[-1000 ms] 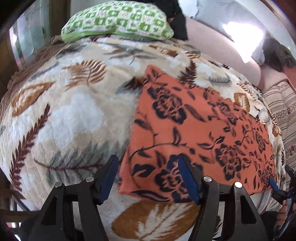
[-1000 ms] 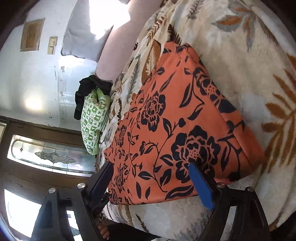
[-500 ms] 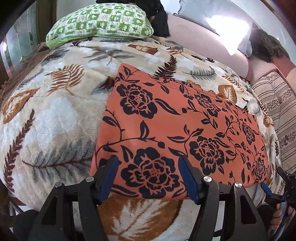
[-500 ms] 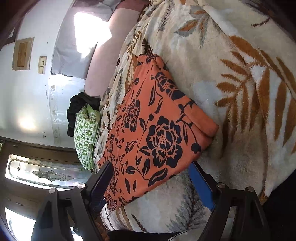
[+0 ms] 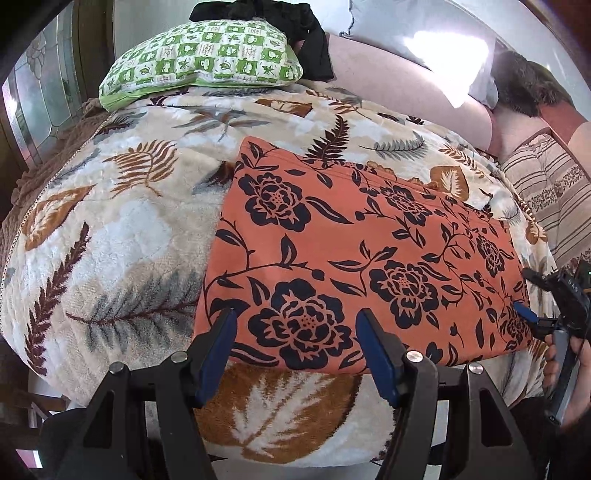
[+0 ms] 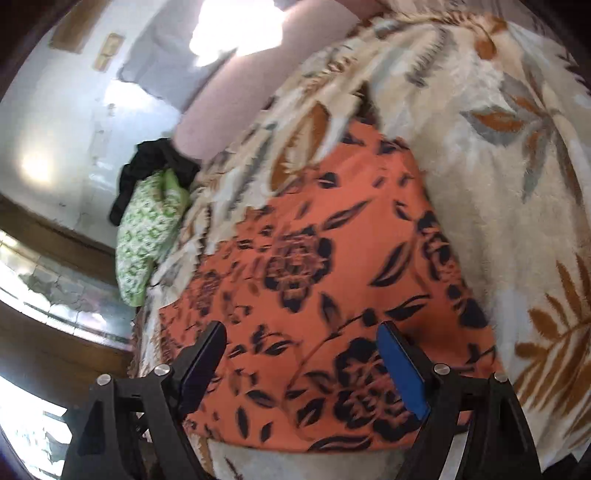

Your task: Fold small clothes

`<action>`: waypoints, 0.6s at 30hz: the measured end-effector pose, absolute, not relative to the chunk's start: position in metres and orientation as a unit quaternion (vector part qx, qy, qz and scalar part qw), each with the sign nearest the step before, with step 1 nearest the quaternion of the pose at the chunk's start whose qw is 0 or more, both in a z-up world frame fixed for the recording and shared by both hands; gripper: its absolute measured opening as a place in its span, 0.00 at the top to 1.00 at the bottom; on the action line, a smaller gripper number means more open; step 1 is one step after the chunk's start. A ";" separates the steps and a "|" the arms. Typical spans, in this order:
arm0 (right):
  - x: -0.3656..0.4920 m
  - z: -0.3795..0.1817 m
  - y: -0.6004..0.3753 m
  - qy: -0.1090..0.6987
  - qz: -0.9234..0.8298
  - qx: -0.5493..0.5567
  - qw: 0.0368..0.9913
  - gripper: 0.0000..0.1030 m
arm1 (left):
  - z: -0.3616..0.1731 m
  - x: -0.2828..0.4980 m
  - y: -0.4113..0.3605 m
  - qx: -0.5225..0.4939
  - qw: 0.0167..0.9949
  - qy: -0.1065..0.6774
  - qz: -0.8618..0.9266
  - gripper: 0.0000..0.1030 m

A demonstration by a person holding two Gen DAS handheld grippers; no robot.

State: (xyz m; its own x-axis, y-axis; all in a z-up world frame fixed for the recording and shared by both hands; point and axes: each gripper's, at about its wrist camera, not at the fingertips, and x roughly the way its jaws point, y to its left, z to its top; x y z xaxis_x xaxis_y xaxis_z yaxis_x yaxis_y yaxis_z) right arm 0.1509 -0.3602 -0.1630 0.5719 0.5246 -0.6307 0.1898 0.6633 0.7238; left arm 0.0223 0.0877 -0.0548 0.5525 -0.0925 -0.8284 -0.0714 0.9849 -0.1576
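Note:
An orange cloth (image 5: 351, 258) with dark blue flowers lies flat as a folded rectangle on the leaf-patterned blanket (image 5: 122, 236). My left gripper (image 5: 295, 317) hovers open over the cloth's near left corner, blue pads apart with nothing between them. At the cloth's right end my right gripper (image 5: 528, 293) is held by a hand (image 5: 576, 369), open. The right wrist view is blurred. It shows the right gripper (image 6: 299, 362) open above the orange cloth (image 6: 332, 277), with the near edge of the cloth below its fingers.
A green checked pillow (image 5: 207, 55) with a black garment (image 5: 295, 22) behind it lies at the blanket's far end. A pink bolster (image 5: 399, 81) and a striped cushion (image 5: 546, 192) border the far right. A glass door panel (image 5: 37, 92) stands left.
The left gripper drew back a little, so more of the cloth shows. The right gripper swung out past the cloth's end and back over it. Both stayed open; the cloth lay still.

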 end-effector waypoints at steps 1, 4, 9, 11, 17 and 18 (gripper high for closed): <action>0.148 -0.164 -0.367 0.436 0.109 0.423 0.787 0.17 | -0.055 0.022 0.088 -0.085 0.877 0.473 -0.006 0.34; 0.133 -0.146 -0.369 0.425 0.103 0.418 0.796 0.17 | -0.057 0.025 0.088 -0.085 0.876 0.474 -0.002 0.34; 0.087 -0.138 -0.359 0.428 0.127 0.412 0.794 0.17 | -0.061 0.028 0.084 -0.087 0.874 0.478 -0.010 0.34; 0.063 -0.148 -0.355 0.433 0.124 0.431 0.782 0.17 | -0.062 0.027 0.081 -0.088 0.874 0.477 -0.010 0.34; 0.041 -0.185 -0.362 0.450 0.103 0.484 0.743 0.17 | -0.071 0.027 0.069 -0.071 0.867 0.493 -0.013 0.34; 0.042 -0.184 -0.365 0.445 0.103 0.490 0.743 0.17 | -0.071 0.027 0.068 -0.070 0.868 0.492 -0.011 0.34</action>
State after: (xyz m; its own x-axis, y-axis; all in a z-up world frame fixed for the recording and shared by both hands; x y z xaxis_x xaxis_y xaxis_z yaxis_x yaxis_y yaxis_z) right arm 0.0417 -0.3650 -0.1844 0.5833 0.5887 -0.5596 0.2823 0.4991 0.8193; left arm 0.0267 0.0675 -0.0711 0.5150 -0.0887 -0.8526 -0.0492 0.9899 -0.1327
